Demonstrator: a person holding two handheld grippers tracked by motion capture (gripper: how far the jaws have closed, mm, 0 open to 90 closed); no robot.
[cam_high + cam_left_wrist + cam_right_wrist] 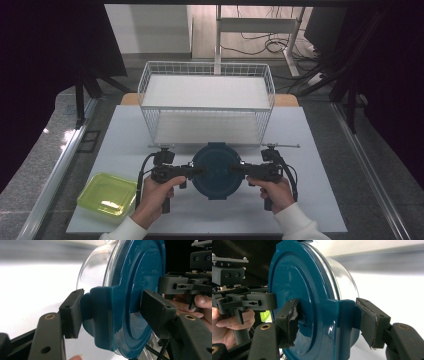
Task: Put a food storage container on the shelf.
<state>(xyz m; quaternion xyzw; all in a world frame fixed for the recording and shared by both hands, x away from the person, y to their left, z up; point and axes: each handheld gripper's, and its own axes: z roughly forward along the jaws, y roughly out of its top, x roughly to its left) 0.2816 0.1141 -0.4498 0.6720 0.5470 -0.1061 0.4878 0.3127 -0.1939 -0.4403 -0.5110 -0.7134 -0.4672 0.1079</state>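
a white table [310, 200] seen from above, with a person's two hands coming in from the near edge. each hand holds a black two-jaw gripper, and the two grippers face each other across a round container [217, 171] with a dark blue lid. the container sits at the near middle of the table, just in front of a white wire basket [206, 102] that stands toward the far side. a yellow-green tub [107, 194] rests at the near left corner, well apart from the container.

the left gripper [196, 170] grips the container's left edge. in the left gripper view [111, 311], its jaws are clamped on a blue latch tab [101, 315] of the lid, one pad on the clear body side and one on the lid's face. the container's clear wall [96, 267] shows behind the lid.

the right gripper [238, 170] grips the right edge in the same way. in the right gripper view [329, 320], its jaws press on the opposite blue tab [344, 322], one pad against the lid's face and one behind the tab.

from the pictures, whether the container touches the table cannot be told.
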